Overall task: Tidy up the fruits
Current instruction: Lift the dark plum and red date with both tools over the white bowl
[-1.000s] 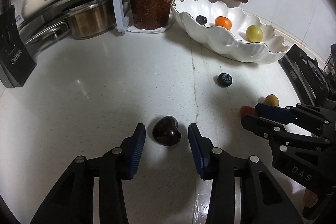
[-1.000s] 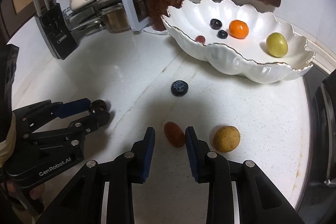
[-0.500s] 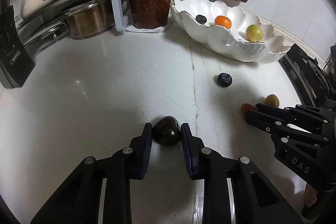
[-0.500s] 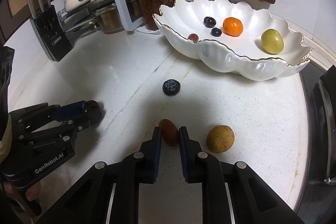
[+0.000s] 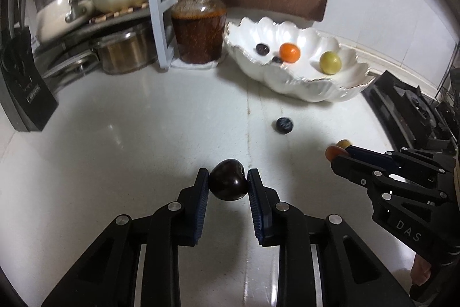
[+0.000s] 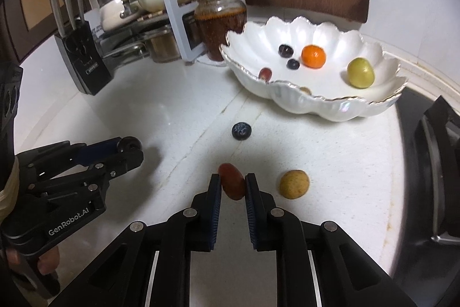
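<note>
A white kitchen counter point(image 6: 330, 151) runs back to a tiled wall, with a jar point(image 5: 198, 28), pots and a knife block point(image 6: 83, 62) at the rear. The landmark is the scalloped white bowl point(image 6: 330, 105), which already holds five fruits in the right-wrist view: an orange point(image 6: 313, 56), a green fruit point(image 6: 360, 72), two dark berries and a reddish grape at its near-left rim.

Four fruits are still outside it. The left gripper point(image 5: 228, 184) is clenched on a dark cherry point(image 5: 228, 183), in front of the bowl and well apart from it (whether it is lifted clear of the counter I cannot tell). The right gripper point(image 6: 233, 186) is clamped on a red grape point(image 6: 232, 185), also in front of the bowl. A blueberry point(image 6: 241, 131) lies loose between that grape and the bowl, and a tan fruit point(image 6: 294, 183) sits just beside the grape, untouched.

By my count the job is roughly half done: two fruits are in hand and need carrying to the bowl, then two more pickups remain.
</note>
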Demonstrator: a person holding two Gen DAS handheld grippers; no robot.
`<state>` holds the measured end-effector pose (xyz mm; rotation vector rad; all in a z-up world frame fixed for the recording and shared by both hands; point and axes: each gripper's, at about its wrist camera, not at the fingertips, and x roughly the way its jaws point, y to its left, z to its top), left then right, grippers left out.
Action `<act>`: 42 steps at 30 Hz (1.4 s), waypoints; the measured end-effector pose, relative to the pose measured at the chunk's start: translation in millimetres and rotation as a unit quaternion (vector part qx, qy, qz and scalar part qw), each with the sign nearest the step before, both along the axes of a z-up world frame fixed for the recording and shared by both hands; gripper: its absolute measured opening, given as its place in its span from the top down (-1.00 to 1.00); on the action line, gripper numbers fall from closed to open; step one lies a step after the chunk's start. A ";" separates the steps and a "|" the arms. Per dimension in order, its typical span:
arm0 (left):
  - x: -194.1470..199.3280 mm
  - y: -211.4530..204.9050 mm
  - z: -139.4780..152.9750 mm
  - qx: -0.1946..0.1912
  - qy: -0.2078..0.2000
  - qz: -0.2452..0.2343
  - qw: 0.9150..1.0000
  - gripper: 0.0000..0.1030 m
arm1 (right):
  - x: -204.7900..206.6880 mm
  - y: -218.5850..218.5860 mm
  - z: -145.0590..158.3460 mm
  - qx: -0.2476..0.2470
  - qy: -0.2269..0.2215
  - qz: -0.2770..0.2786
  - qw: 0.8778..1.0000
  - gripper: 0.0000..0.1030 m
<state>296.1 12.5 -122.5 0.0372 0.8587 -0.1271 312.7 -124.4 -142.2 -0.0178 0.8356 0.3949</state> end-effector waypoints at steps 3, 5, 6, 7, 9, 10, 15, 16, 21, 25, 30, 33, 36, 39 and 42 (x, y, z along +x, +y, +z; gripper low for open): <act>-5.6 -5.9 9.5 0.003 -0.013 -0.008 1.000 0.46 | -7.7 -6.4 9.9 0.003 -0.013 -0.006 1.000 0.65; -9.9 -9.8 15.7 0.004 -0.023 -0.013 1.000 0.46 | -10.4 -9.9 15.4 0.005 -0.020 -0.011 1.000 0.65; -11.1 -11.1 18.4 0.004 -0.026 -0.015 1.000 0.46 | -12.6 -12.4 18.3 0.007 -0.023 -0.013 1.000 0.65; -13.0 -13.6 21.7 0.004 -0.031 -0.019 0.999 0.46 | -15.2 -14.9 21.7 0.009 -0.028 -0.016 0.999 0.65; -15.5 -18.1 26.3 0.003 -0.037 -0.024 0.999 0.46 | -19.9 -19.5 27.5 0.010 -0.036 -0.021 0.999 0.65; -17.1 -20.3 29.1 0.003 -0.041 -0.026 0.999 0.46 | -22.8 -21.5 32.0 0.010 -0.042 -0.025 0.999 0.65; -24.6 -30.8 45.1 0.001 -0.061 -0.038 0.997 0.46 | -33.0 -33.1 49.1 0.014 -0.067 -0.037 0.997 0.65; -26.2 -32.9 49.0 0.000 -0.065 -0.041 0.997 0.46 | -34.8 -36.0 53.2 0.016 -0.072 -0.039 0.997 0.65; -33.2 -41.0 65.7 -0.004 -0.084 -0.049 0.995 0.46 | -43.6 -46.6 69.2 0.024 -0.097 -0.052 0.994 0.65; -37.0 -45.8 79.1 -0.010 -0.109 -0.050 0.993 0.46 | -48.6 -53.5 80.5 0.027 -0.115 -0.061 0.991 0.65; -34.2 -53.7 90.3 -0.006 -0.129 -0.053 0.990 0.46 | -50.4 -62.2 89.5 0.027 -0.132 -0.073 0.988 0.65; -31.5 -58.3 97.3 -0.005 -0.141 -0.053 0.989 0.46 | -49.7 -68.5 94.7 0.029 -0.141 -0.083 0.986 0.65; -28.9 -62.5 105.0 -0.006 -0.155 -0.053 0.987 0.46 | -48.3 -74.3 100.1 0.031 -0.151 -0.092 0.984 0.65; -23.7 -67.6 112.2 -0.004 -0.167 -0.054 0.985 0.46 | -45.1 -80.2 106.3 0.032 -0.161 -0.100 0.981 0.65; -17.4 -70.8 118.0 -0.007 -0.174 -0.055 0.983 0.46 | -40.1 -83.9 110.5 0.033 -0.168 -0.106 0.980 0.65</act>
